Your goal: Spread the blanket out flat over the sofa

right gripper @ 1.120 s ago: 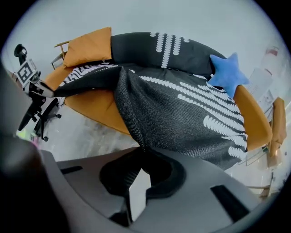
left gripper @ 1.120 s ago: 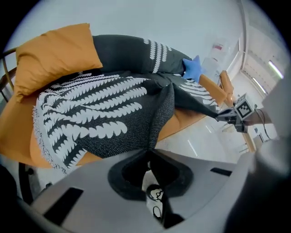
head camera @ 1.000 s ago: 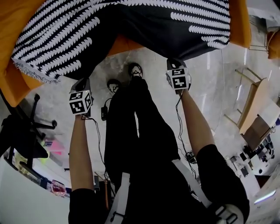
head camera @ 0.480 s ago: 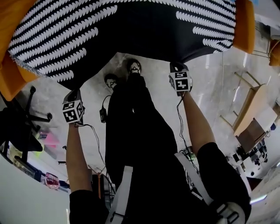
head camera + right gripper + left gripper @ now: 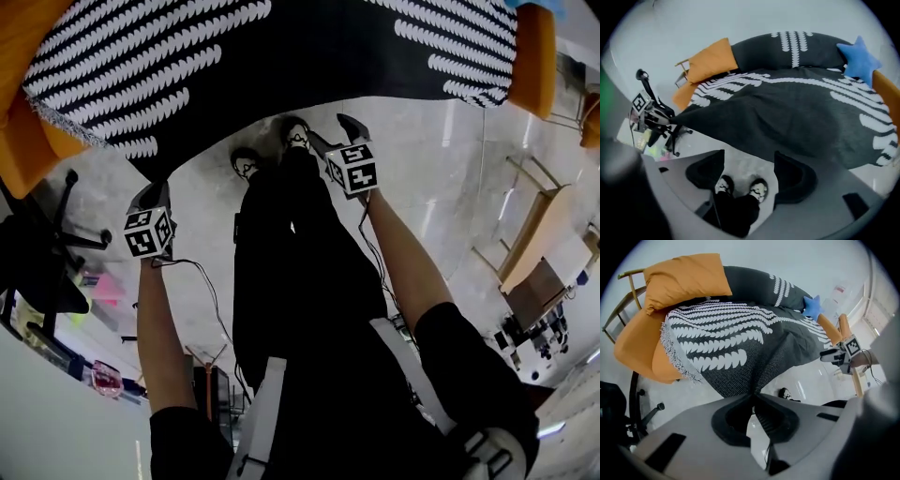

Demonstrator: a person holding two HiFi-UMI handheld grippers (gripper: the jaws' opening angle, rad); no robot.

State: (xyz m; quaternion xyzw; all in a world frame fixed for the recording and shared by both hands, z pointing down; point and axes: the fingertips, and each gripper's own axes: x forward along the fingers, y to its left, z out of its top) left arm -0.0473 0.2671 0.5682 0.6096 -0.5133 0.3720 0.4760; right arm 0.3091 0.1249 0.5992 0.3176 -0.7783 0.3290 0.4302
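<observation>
The black blanket [image 5: 309,47] with rows of white leaf-shaped marks lies across the seat of the orange sofa [image 5: 530,56] and runs up over its back, where a blue star-shaped cushion [image 5: 858,58] sits near one end and an orange pillow [image 5: 684,277] leans at the other. The left gripper [image 5: 753,397] has its jaws pressed together on the blanket's front edge, and the cloth rises from that pinch in a taut fold toward the seat, off the sofa and above the pale floor [image 5: 441,169]. The fringed side edge of the blanket hangs over the orange cushion on that side. The right gripper [image 5: 749,157] has just been opening its jaws; they stand wide apart with nothing between them, only the floor and the person's two shoes [image 5: 740,187] showing in the gap. The blanket's front edge on that side lies free, just beyond the jaws and not touching them. In the head view the right gripper sits close to the person's legs, while the left gripper is held out to the side near a black office chair [image 5: 37,262].
</observation>
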